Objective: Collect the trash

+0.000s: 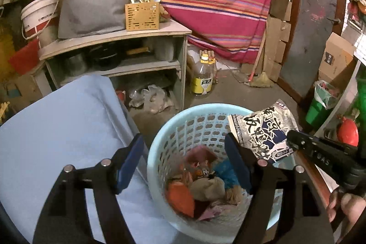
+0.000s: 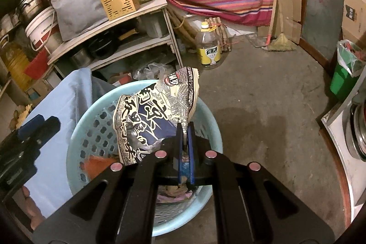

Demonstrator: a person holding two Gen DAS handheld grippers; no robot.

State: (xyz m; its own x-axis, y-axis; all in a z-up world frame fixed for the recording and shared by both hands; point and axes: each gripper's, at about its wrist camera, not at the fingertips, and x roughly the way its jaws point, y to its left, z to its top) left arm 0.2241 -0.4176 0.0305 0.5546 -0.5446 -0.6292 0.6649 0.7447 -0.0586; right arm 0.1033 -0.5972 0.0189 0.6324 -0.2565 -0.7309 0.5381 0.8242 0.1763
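Observation:
A light blue plastic basket [image 1: 160,152] stands on the floor with several wrappers and scraps in it; it also shows in the right wrist view [image 2: 75,152]. My left gripper [image 1: 185,152] is open and empty above the basket's left rim. My right gripper [image 2: 185,127] is shut on a blue and cream printed snack bag [image 2: 155,113] and holds it over the basket. In the left wrist view that snack bag [image 1: 260,129] hangs over the basket's right rim, with the right gripper [image 1: 289,141] at its right edge.
A blue cloth-covered surface [image 1: 59,136] lies left of the basket. A shelf unit [image 1: 119,54] stands behind it, and a yellow-labelled oil bottle [image 2: 208,47] is on the concrete floor. A green lined bin [image 2: 343,74] and a broom [image 2: 280,42] are at right.

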